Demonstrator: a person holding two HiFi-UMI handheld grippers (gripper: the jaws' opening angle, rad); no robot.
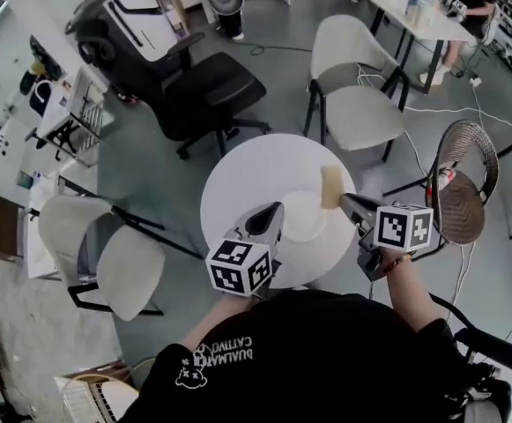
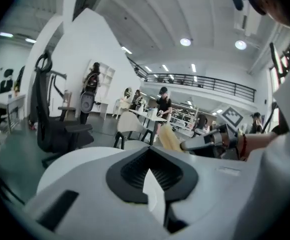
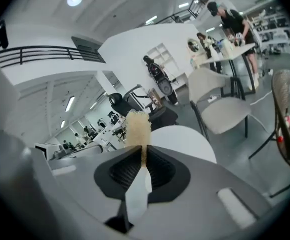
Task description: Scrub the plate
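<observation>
A white plate (image 1: 307,220) is seen lying flat near the front of a round white table (image 1: 238,183). A yellow sponge (image 1: 331,187) is pinched upright in the right gripper (image 1: 348,203), just beside the plate's far right rim; contact cannot be confirmed. The left gripper (image 1: 276,211) is pressed together at the plate's left rim, and nothing is seen between its jaws. Scrubbing is judged barely begun, with the plate's face left to be wiped.

A grey floor (image 1: 286,95) bears a round white table (image 1: 238,179), a black office chair (image 1: 210,91) and beige chairs (image 1: 361,113).
</observation>
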